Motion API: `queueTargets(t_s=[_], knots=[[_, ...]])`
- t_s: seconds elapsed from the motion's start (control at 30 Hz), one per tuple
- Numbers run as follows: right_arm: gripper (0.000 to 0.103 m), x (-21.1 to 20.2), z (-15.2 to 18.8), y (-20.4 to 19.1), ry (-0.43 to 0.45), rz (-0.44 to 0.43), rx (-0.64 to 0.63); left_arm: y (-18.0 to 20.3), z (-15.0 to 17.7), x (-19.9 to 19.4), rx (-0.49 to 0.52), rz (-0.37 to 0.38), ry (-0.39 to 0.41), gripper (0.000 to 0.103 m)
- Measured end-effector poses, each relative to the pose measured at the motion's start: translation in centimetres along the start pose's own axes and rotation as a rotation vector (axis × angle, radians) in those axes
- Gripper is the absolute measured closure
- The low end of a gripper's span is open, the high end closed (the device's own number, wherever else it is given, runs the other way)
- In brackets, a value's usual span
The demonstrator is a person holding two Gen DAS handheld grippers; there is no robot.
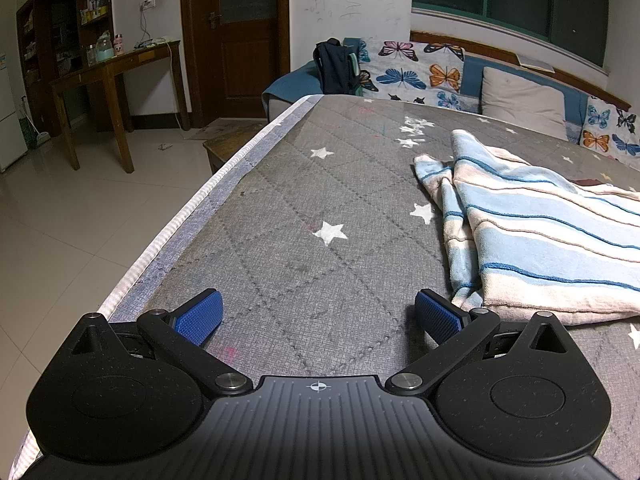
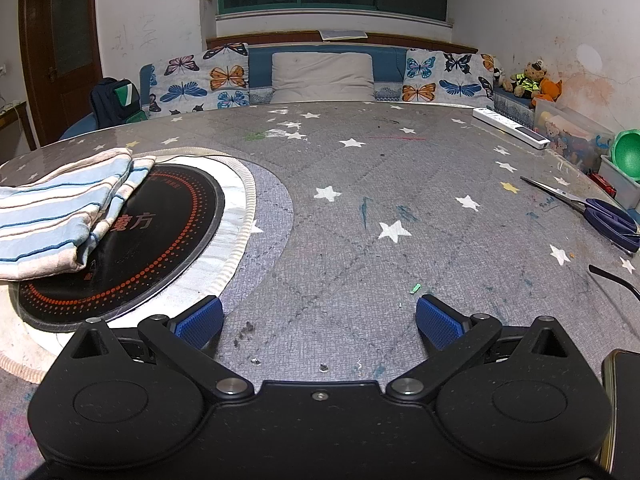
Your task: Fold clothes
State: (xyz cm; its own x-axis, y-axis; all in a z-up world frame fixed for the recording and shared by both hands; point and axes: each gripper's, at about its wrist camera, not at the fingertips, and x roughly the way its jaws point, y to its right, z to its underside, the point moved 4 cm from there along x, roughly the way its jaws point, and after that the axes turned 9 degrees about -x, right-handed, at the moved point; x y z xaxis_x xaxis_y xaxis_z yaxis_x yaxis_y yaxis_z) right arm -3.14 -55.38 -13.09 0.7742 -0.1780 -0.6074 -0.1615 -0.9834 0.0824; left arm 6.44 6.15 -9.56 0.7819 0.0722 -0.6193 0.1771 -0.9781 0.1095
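Observation:
A folded striped cloth (image 1: 540, 232), light blue, cream and pink, lies on the grey star-patterned table cover (image 1: 304, 208) at the right of the left wrist view. My left gripper (image 1: 318, 314) is open and empty, low over the cover, its right finger (image 1: 438, 316) close to the cloth's near corner. In the right wrist view the same cloth (image 2: 60, 216) lies at the left, partly over a black round cooktop (image 2: 152, 248). My right gripper (image 2: 320, 316) is open and empty over bare cover, well right of the cloth.
Scissors (image 2: 600, 212) and a white remote-like bar (image 2: 512, 128) lie at the table's right. A phone edge (image 2: 622, 400) is at the near right. Toy bins (image 2: 580, 136) stand beyond. A butterfly-print sofa (image 2: 320, 76) runs behind. The table's left edge (image 1: 192, 220) drops to tiled floor.

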Motion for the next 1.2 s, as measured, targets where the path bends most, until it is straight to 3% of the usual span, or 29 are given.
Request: queueTargets(t_s=[1.2], knots=[[0.000,-0.06,0.08,0.83,0.000,0.000,-0.001,0.01,0.01,0.04,0.000,0.000,0.000,0.000]])
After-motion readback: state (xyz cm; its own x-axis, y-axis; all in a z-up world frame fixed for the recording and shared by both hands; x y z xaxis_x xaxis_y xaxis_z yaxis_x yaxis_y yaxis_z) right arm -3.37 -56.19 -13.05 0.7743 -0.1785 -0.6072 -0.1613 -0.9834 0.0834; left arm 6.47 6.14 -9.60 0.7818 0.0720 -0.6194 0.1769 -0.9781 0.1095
